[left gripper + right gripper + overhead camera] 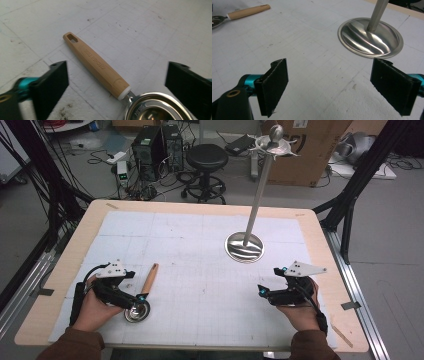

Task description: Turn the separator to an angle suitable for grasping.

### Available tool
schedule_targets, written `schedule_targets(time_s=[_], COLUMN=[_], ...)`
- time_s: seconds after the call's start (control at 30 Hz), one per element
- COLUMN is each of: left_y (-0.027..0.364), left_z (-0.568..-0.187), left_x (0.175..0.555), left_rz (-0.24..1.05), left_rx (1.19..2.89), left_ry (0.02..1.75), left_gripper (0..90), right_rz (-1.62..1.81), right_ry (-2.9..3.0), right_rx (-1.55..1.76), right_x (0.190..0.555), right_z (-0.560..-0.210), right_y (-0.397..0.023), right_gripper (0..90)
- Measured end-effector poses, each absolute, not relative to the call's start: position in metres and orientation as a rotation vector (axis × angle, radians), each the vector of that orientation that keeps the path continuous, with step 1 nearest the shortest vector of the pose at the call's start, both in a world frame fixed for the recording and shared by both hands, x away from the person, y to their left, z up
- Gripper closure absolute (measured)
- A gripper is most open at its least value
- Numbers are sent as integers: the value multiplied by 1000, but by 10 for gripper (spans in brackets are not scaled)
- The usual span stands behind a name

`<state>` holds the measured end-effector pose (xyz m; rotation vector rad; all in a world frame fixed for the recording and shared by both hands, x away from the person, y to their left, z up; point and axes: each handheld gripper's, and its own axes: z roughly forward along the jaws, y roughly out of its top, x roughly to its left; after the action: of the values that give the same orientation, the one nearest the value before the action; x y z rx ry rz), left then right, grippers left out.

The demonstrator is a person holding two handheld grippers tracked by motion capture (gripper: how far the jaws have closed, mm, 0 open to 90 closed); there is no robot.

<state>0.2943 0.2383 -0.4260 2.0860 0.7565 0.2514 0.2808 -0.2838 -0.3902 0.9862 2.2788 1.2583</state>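
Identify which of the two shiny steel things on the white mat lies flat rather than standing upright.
The small steel strainer with the tan wooden handle lies flat by the left gripper. The tall steel stand with the round mirror-like base stands upright, farther back.

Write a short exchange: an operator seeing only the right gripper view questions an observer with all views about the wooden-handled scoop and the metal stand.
Operator: Where is the left gripper relative to the scoop?
Observer: Its open jaws stand either side of the scoop, where handle meets bowl, not pressing it.
Operator: What tops the stand?
Observer: A shallow metal dish with a ball above it.
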Motion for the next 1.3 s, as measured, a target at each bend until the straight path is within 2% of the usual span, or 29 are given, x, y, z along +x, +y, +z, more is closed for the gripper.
schedule_targets(time_s=[0.07, 0.37, 0.63, 1.1, 1.3], left_y=[237, 232, 229, 229, 225], left_z=[-428, -436, -442, -444, -443], left_x=[295, 299, 301, 305, 304], left_rz=[258, 258, 199, 189, 137], left_rx=[2086, 2136, 2171, 2185, 2196], left_ry=[764, 816, 814, 825, 775], left_gripper=[202, 283, 431, 475, 544], right_rz=[1258, 1255, 1246, 1235, 1232], right_ry=[2278, 2281, 2287, 2294, 2294], right_rx=[986, 988, 986, 991, 992], right_x=[281, 280, 281, 282, 282], right_z=[-390, -390, -392, -393, -394], right_y=[-283, -283, -282, -282, -281], right_gripper=[136, 137, 138, 139, 139])
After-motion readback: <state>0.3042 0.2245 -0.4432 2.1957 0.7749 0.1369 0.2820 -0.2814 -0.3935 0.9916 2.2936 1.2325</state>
